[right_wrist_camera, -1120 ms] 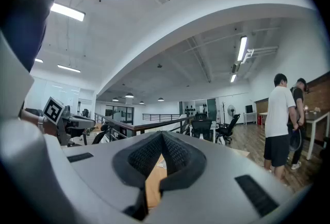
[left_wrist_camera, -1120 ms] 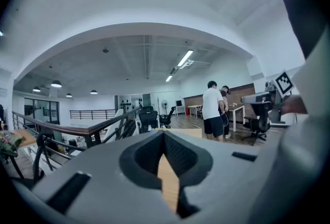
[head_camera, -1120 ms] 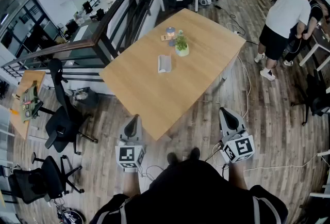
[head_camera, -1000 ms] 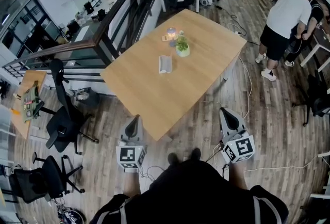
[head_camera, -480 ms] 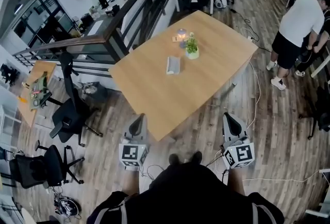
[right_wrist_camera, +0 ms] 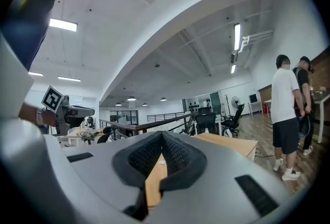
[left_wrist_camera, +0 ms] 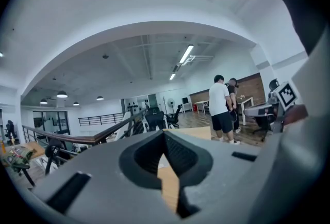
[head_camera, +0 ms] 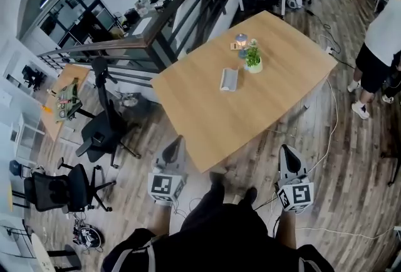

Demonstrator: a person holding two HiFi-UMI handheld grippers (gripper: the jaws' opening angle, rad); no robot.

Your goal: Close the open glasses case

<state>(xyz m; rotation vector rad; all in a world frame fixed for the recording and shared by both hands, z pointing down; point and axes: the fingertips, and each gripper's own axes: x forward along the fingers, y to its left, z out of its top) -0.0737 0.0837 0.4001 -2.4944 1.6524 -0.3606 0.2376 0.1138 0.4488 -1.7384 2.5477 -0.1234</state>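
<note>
Two claws, left claw (head_camera: 177, 141) and right claw (head_camera: 285, 150), are clenched and empty. The open pale grey glasses case (head_camera: 229, 79) lies on the wooden bench (head_camera: 207, 120), just left of the small green potted plant (head_camera: 253, 59) and well ahead of both claws. Its long axis points away, and neither claw is clearly nearer.

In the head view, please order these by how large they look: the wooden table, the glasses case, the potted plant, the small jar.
1. wooden table, by far the largest.
2. glasses case and potted plant: about alike, not ranked.
3. small jar.
</note>
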